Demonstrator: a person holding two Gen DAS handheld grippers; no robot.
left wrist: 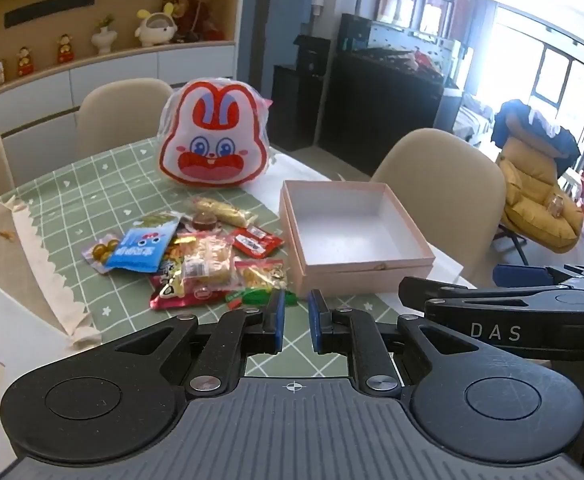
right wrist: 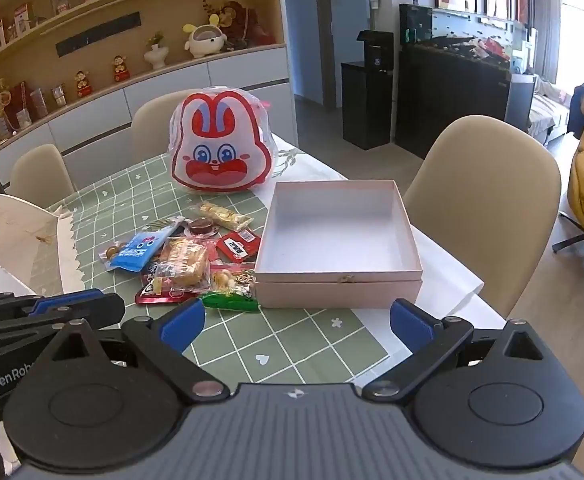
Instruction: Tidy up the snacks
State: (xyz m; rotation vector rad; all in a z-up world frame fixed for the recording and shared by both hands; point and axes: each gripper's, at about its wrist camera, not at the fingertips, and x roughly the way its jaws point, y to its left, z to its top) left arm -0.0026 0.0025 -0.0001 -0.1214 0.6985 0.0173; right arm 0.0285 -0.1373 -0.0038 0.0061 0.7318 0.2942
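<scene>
Lying beyond both jaws – snack pile [left wrist: 196, 256], box [left wrist: 352, 236] beside.

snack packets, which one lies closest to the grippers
The green packet, at the near edge of the pile beside the pink box. The blue packet and the red ones lie farther back.

— What surrounds the work area on my feed?

— I see a green checked tablecloth [right wrist: 228, 344], with a rabbit-face cushion [right wrist: 221, 147] in clear wrap standing upright at its far side. Beige chairs [right wrist: 488, 200] ring the table; one stands right of it, others behind the cushion.

— And the background?

— I note a wooden wall shelf [right wrist: 132, 60] bearing small figurines [right wrist: 121, 68], a white vase [right wrist: 156, 54] and a plush toy [right wrist: 204, 42]. To the right stand a dark cabinet [right wrist: 448, 100] and a yellow padded lounge chair [left wrist: 540, 196], draped with a dark garment.
</scene>
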